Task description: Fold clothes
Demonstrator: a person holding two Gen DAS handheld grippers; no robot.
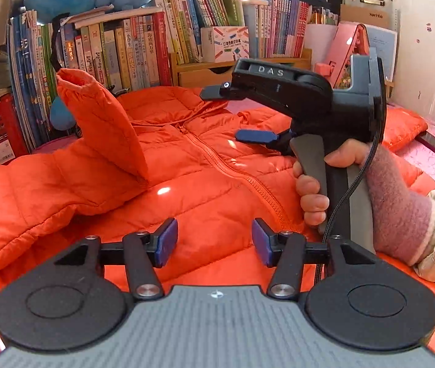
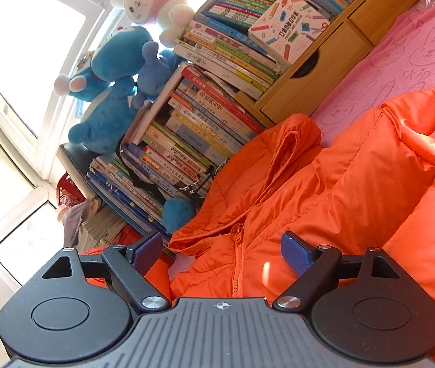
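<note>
Bookshelf [image 1: 143,46] crammed with books; orange down jacket [image 1: 186,168] on pink bedspread [image 2: 401,61]. Left gripper [image 1: 214,242], right gripper [image 2: 222,256]: jaws apart, empty, over jacket.

Behind my work area I've got packed rows of books [image 1: 143,52], blue plush toys [image 2: 110,92], a pink-and-white bunny plush [image 2: 153,3], and a pink bunny-print cover [image 2: 401,61].

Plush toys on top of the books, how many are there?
3: a big blue one, a smaller blue one beside it, a pink-and-white one above. More may be hidden.
</note>
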